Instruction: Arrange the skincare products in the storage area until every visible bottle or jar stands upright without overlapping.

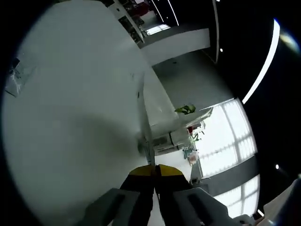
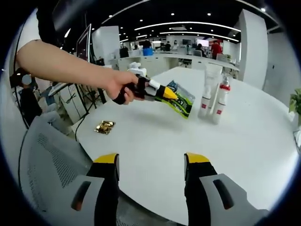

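Right gripper (image 2: 151,161): fingers spread wide above the white worktop (image 2: 244,141). Left gripper (image 2: 173,95) (held in a hand (image 2: 120,88)): fingers closed on a green sachet (image 2: 182,101). Two white tubes (image 2: 214,96) are seen upright just beyond. A gold packet (image 2: 104,126) is noted near the edge.

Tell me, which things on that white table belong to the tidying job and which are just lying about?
Part of the job:
white tube, standing upright
white bottle with red cap, upright beside it
green sachet, shut in the left gripper

Just lying about:
gold wrapper
grey chair
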`<state>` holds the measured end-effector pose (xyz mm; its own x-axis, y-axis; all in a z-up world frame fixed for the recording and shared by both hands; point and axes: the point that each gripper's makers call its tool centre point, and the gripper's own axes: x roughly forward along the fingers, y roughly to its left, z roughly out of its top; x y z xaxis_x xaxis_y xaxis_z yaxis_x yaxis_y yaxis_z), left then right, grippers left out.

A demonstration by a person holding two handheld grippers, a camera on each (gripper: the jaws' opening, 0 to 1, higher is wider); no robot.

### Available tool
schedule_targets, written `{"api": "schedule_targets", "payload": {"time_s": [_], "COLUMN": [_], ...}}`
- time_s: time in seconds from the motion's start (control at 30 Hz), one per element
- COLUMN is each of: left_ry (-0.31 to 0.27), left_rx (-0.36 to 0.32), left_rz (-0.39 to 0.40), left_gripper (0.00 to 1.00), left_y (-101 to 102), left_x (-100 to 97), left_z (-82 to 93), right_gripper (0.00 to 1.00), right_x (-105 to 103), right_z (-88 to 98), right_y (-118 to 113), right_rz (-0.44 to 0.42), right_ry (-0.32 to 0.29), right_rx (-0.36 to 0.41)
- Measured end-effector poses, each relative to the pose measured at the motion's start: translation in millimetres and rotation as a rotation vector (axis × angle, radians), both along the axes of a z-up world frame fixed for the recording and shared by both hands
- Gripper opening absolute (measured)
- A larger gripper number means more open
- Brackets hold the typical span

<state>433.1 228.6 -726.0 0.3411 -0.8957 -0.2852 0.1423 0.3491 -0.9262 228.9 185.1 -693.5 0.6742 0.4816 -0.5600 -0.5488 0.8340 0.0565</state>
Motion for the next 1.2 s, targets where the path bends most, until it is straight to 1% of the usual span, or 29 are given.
{"api": "schedule_targets", "payload": {"time_s": [0.13, 0.3, 0.33, 0.37, 0.4, 0.47, 0.53, 0.63, 0.73, 0.8, 0.9, 1.0, 1.03, 1.1, 1.2], "left_ry": [0.014, 0.02, 0.02, 0.019, 0.022, 0.026, 0.029, 0.041, 0.039, 0.047, 0.042, 0.054, 0.065, 0.069, 0.072], "left_rx": [0.027, 0.036, 0.046, 0.057, 0.085, 0.122, 0.124, 0.149, 0.199, 0.215, 0.231, 0.243, 0.259, 0.254, 0.277], "left_rz": [0.012, 0.005, -0.006, -0.014, -0.026, -0.025, -0.025, -0.017, -0.025, -0.032, -0.034, -0.029, -0.026, -0.023, -0.023], "left_gripper": [0.02, 0.02, 0.02, 0.02, 0.02, 0.02, 0.02, 0.03, 0.04, 0.05, 0.05, 0.07, 0.08, 0.09, 0.11], "left_y": [-2.5, -12.1, -12.5, -13.1, -12.3, -10.3, -11.6, -8.9, -8.2, -8.6, -8.9, -9.3, -9.0, -10.4, -12.2], "left_x": [10.1, 13.5, 18.6, 18.7, 19.9, 22.0, 21.4, 23.3, 19.5, 17.7, 18.1, 21.8, 21.2, 21.5, 22.7], "left_z": [-9.0, -11.7, -15.4, -17.8, -24.3, -33.3, -32.7, -40.0, -46.4, -49.0, -50.2, -54.0, -55.8, -54.3, -53.0], "right_gripper": [0.51, 0.51, 0.51, 0.51, 0.51, 0.51, 0.51, 0.5, 0.49, 0.48, 0.48, 0.47, 0.46, 0.45, 0.45], "right_x": [0.0, -0.6, -0.6, -0.7, -0.9, -1.0, -1.3, -1.8, -2.3, -1.8, -2.3, -2.4, -2.5, -2.3, -2.4], "right_z": [0.0, -0.5, -0.5, -0.9, -1.7, -2.5, -4.1, -5.6, -5.4, -4.1, -5.3, -5.7, -5.6, -5.4, -6.7], "right_y": [-1.0, -1.2, -1.4, -1.6, -1.7, -2.6, -3.1, -4.1, -4.2, -4.0, -3.9, -3.8, -4.0, -4.0, -5.0], "right_rz": [-0.001, 0.002, 0.003, 0.003, 0.003, 0.003, 0.004, 0.004, 0.009, 0.01, 0.012, 0.015, 0.017, 0.022, 0.022], "right_ry": [-0.003, -0.001, -0.005, -0.004, 0.001, 0.003, 0.009, 0.016, 0.013, 0.005, 0.01, 0.012, 0.01, 0.005, 0.008], "right_rx": [0.0, -0.002, -0.006, -0.007, -0.006, -0.009, -0.011, -0.013, -0.019, -0.018, -0.022, -0.024, -0.029, -0.035, -0.045]}}
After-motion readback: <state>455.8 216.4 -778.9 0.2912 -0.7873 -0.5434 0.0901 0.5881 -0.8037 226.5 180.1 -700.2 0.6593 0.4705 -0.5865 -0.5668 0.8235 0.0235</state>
